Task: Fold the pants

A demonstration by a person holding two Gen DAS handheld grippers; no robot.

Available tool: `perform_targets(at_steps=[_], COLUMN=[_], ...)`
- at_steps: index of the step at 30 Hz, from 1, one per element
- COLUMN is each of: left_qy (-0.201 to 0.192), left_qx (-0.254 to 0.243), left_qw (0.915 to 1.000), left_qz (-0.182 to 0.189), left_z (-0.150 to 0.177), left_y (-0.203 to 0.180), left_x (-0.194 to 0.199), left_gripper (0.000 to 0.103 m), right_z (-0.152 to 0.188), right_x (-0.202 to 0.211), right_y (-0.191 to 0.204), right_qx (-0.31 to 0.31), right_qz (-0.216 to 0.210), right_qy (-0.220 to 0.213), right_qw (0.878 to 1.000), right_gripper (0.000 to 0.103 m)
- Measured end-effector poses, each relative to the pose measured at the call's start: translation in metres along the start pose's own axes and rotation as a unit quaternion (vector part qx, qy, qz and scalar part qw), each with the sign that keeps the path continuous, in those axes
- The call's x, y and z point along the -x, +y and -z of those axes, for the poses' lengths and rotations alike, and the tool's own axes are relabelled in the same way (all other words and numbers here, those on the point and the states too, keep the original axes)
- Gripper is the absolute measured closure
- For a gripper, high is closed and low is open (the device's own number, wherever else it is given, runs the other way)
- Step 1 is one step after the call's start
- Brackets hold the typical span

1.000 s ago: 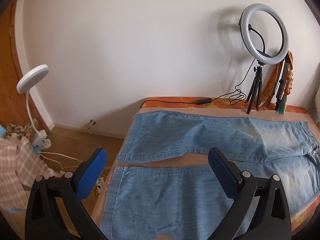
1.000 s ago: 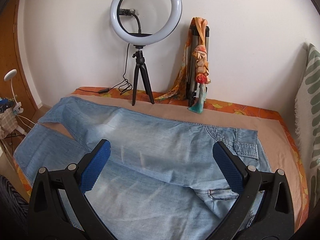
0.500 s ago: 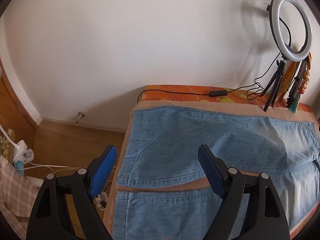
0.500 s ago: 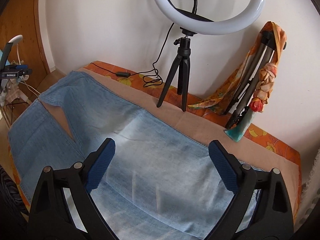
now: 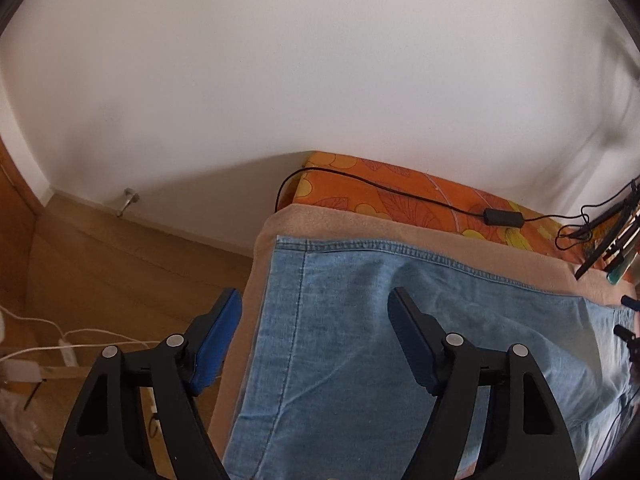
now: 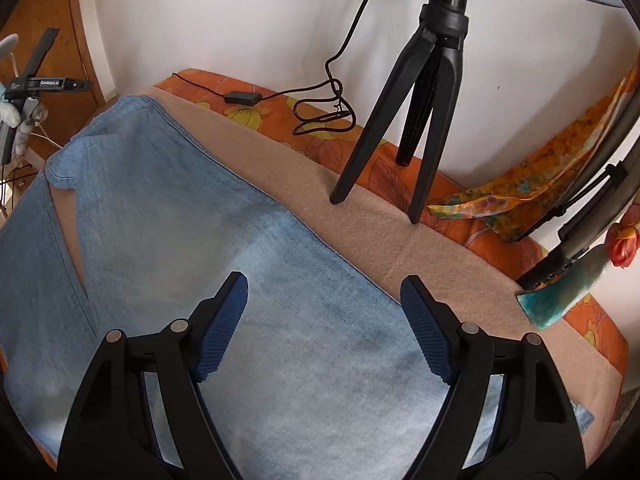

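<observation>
Light blue jeans [image 5: 340, 320] lie flat on a beige blanket [image 5: 320, 220] over an orange flowered bed. In the left wrist view my left gripper [image 5: 314, 300] hovers over the hem end of the far leg, its jaws closing with nothing pressed between the blue pads; its left finger hangs past the bed's edge. In the right wrist view the jeans [image 6: 160, 220] spread leftward, the two legs parted by a gap. My right gripper [image 6: 324, 284] hangs above the far leg near its outer seam, jaws closing, the pads clear of the cloth.
A black tripod [image 6: 420, 100] with a ring light stands on the bed's far edge, its cable and inline switch [image 5: 502, 216] trailing along the orange sheet. A folded tripod with an orange scarf [image 6: 540, 184] leans at the right. White cables [image 5: 60, 344] lie on the wooden floor.
Both grippers have moved forward and down toward the far leg of the jeans and tilted further down. Their jaws have narrowed. The ring light has slid out of the left view.
</observation>
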State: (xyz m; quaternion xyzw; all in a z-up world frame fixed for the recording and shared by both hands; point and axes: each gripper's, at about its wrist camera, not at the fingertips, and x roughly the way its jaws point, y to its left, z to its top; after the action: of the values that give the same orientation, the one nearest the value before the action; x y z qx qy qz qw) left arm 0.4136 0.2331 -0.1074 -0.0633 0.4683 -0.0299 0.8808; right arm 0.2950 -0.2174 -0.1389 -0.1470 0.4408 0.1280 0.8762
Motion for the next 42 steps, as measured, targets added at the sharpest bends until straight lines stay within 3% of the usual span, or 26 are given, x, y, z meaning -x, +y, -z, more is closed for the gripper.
perform_targets(at_steps=[6, 14, 16, 18, 20, 23, 26, 27, 30, 33, 34, 42], left_qy=[0.025, 0.034, 0.037, 0.03, 0.019, 0.003, -0.008, -0.011, -0.02, -0.03, -0.035, -0.079], left_qx=[0.077, 0.051, 0.038, 0.026, 0.016, 0.004, 0.001, 0.0, 0.0, 0.007, 0.01, 0.004], left_qw=[0.9962, 0.9978, 0.9978, 0.9985, 0.9989, 0.9996, 0.9998, 0.9999, 0.9998, 0.9995, 0.9993, 0.9965], left_qz=[0.03, -0.022, -0.039, -0.037, -0.04, -0.028, -0.016, -0.014, -0.006, 0.0, 0.003, 0.028], left_z=[-0.019, -0.026, -0.025, -0.024, -0.023, -0.022, -0.02, -0.019, -0.018, -0.018, -0.017, -0.022], left_y=[0.025, 0.02, 0.016, 0.014, 0.012, 0.012, 0.013, 0.013, 0.012, 0.014, 0.013, 0.014], left_x=[-0.05, -0.085, -0.092, -0.093, -0.092, -0.092, -0.091, -0.09, -0.089, -0.084, -0.08, -0.032], left_gripper=[0.03, 0.03, 0.046, 0.054, 0.058, 0.072, 0.074, 0.075, 0.078, 0.081, 0.081, 0.082], right_z=[-0.011, -0.015, -0.014, -0.013, -0.012, -0.012, -0.013, -0.012, -0.011, -0.009, -0.009, -0.014], right_x=[-0.036, -0.064, -0.069, -0.073, -0.074, -0.076, -0.079, -0.078, -0.072, -0.065, -0.064, -0.03], right_y=[-0.008, -0.012, -0.012, -0.013, -0.014, -0.016, -0.015, -0.014, -0.005, 0.007, 0.01, 0.014], right_qx=[-0.006, 0.003, 0.008, 0.008, 0.005, 0.006, -0.004, -0.007, 0.006, 0.029, 0.031, 0.031], right_qz=[-0.031, -0.033, -0.029, -0.027, -0.03, -0.026, -0.041, -0.046, -0.059, -0.05, -0.04, -0.027], right_qy=[0.018, 0.036, 0.04, 0.043, 0.043, 0.041, 0.047, 0.046, 0.039, 0.036, 0.036, 0.012], right_qw=[0.999, 0.999, 0.999, 0.999, 0.999, 0.999, 0.998, 0.998, 0.997, 0.998, 0.998, 0.999], right_gripper=[0.021, 0.021, 0.021, 0.021, 0.019, 0.014, 0.016, 0.018, 0.044, 0.074, 0.092, 0.098])
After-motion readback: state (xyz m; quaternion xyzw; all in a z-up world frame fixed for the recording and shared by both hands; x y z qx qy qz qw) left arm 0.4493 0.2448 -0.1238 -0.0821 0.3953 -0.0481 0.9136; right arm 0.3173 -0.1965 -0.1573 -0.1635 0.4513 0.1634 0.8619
